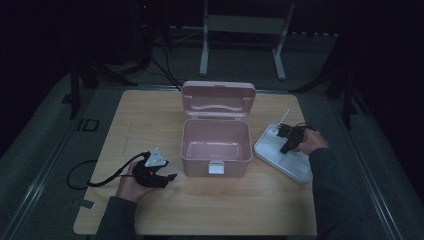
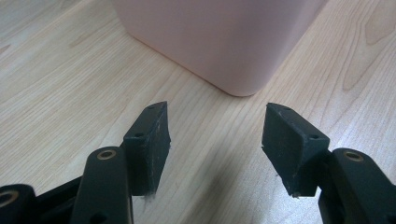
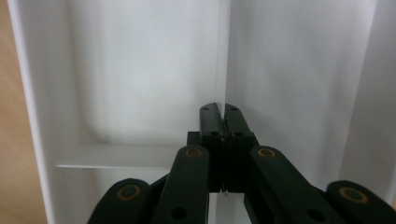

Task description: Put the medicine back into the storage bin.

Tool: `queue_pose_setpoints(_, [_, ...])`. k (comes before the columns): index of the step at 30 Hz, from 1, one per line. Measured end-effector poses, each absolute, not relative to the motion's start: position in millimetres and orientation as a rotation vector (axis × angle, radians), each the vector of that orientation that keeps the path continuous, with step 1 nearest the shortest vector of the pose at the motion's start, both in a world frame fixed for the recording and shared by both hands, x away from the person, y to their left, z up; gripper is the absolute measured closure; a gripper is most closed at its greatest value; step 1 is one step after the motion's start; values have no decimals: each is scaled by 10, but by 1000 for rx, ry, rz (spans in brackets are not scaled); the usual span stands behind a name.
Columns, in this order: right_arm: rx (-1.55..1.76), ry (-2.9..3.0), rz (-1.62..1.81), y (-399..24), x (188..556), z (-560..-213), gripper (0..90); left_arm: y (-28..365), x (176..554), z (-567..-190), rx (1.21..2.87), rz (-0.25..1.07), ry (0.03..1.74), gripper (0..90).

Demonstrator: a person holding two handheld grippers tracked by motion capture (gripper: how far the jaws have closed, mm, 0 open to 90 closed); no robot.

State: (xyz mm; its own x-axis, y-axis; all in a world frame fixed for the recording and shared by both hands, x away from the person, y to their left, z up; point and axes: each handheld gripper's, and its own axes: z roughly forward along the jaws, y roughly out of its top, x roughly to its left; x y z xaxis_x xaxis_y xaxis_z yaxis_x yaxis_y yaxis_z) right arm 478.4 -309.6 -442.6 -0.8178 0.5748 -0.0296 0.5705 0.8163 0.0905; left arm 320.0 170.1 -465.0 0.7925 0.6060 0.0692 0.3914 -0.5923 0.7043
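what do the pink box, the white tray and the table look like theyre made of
Pink box: likely moulded plastic, smooth matte walls, rounded corners.
White tray: probably plastic, slightly glossy, with thin moulded dividers.
Table: pale wood or wood-look laminate; grain lines show, which one is unclear.

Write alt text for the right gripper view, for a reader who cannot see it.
The right gripper, its two black jaws pressed together, points down into a white divided tray, with the tips at a thin upright partition between two compartments. A low cross divider lies at lower left, and a strip of wooden table shows along the left edge.
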Motion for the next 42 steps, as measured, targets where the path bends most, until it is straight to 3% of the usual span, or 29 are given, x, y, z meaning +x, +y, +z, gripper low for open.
queue_pose_setpoints(25, [522, 2981, 134, -2784, 4338, -3354, 895, 1692, 3201, -4653, 2278, 397, 732, 411])
queue_pose_setpoints(42, [270, 3015, 161, -2101, 4218, -3172, 895, 1691, 3202, -4653, 2275, 400, 735, 410])
